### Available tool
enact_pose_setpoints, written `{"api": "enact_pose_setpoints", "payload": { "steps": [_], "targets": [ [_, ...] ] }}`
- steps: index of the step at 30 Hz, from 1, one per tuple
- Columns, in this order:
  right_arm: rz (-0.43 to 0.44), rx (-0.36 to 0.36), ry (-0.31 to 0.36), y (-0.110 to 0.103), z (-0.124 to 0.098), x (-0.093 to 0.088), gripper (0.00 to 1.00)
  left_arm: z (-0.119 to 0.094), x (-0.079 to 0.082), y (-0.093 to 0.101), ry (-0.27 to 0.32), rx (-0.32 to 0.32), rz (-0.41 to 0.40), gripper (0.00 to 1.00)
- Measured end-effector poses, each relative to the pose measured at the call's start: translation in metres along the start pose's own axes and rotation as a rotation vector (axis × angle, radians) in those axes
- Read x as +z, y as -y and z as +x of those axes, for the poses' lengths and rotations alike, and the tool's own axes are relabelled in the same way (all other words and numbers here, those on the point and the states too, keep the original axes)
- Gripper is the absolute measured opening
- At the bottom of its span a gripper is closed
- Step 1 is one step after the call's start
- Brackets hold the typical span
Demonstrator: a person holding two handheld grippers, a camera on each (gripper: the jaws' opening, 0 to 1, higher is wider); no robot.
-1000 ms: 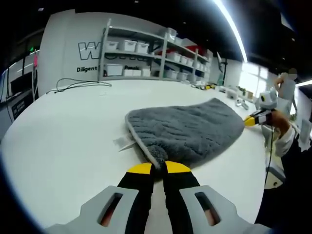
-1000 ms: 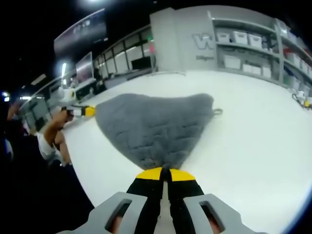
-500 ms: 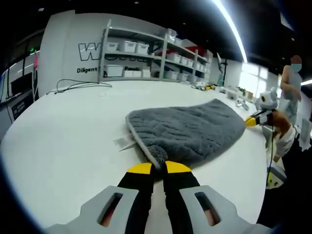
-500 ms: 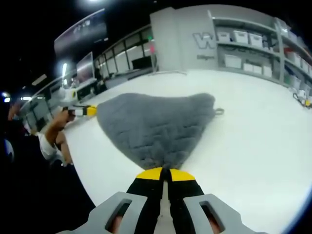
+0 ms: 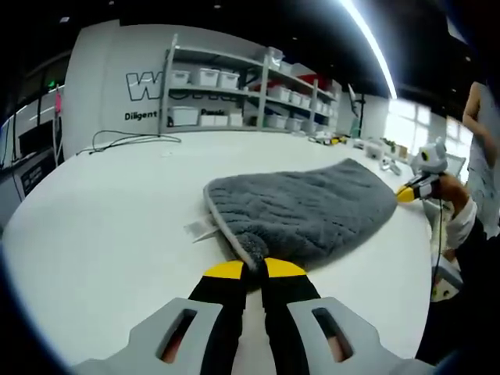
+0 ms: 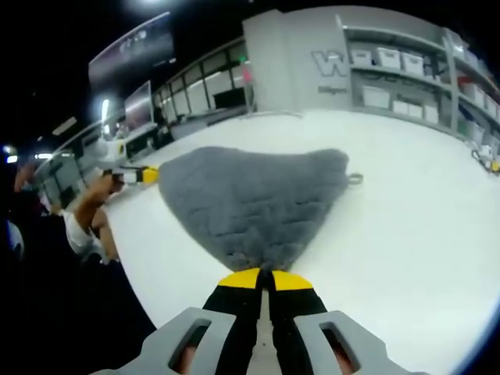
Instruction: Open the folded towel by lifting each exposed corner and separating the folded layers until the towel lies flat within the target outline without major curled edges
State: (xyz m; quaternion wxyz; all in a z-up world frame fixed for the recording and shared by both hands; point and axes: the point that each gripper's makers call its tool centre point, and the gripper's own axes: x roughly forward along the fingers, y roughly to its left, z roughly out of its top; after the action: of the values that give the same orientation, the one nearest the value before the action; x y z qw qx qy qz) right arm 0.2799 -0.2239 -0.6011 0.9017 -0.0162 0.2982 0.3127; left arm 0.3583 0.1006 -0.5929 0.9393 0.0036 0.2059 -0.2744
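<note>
A grey quilted towel (image 5: 305, 205) lies spread on the white table (image 5: 101, 211), with a white label sticking out at its edge. My left gripper (image 5: 255, 269) is shut on the towel's near corner, its yellow-tipped jaws pressed together on the cloth. In the right gripper view the same grey towel (image 6: 250, 199) stretches away from me, and my right gripper (image 6: 262, 275) is shut on its near corner. The other gripper (image 5: 408, 191) shows at the towel's far right in the left gripper view, and the left one (image 6: 141, 174) at the towel's far left in the right gripper view.
Shelving (image 5: 234, 94) with white bins stands behind the table. A black cable (image 5: 129, 139) lies at the table's far left. A person's hand and sleeve (image 5: 457, 211) hold the far gripper at the right table edge. Small items (image 5: 367, 144) sit far right.
The towel stays gripped at both corners. Both views have shifted slightly, and the person at the right has moved nearer the frame edge.
</note>
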Motion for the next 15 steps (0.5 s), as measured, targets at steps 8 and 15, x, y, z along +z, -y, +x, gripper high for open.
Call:
{"api": "enact_pose_setpoints", "payload": {
  "steps": [8,15],
  "targets": [
    [-0.003,0.008,-0.004,-0.0021,-0.0006,-0.0016,0.0,-0.0013,-0.0014,0.004,0.001,0.003,0.004,0.07],
    [-0.004,0.015,-0.007,-0.0029,-0.0006,-0.0019,0.0,-0.0003,0.0001,0.0005,0.003,0.013,0.018,0.07]
  ]
}}
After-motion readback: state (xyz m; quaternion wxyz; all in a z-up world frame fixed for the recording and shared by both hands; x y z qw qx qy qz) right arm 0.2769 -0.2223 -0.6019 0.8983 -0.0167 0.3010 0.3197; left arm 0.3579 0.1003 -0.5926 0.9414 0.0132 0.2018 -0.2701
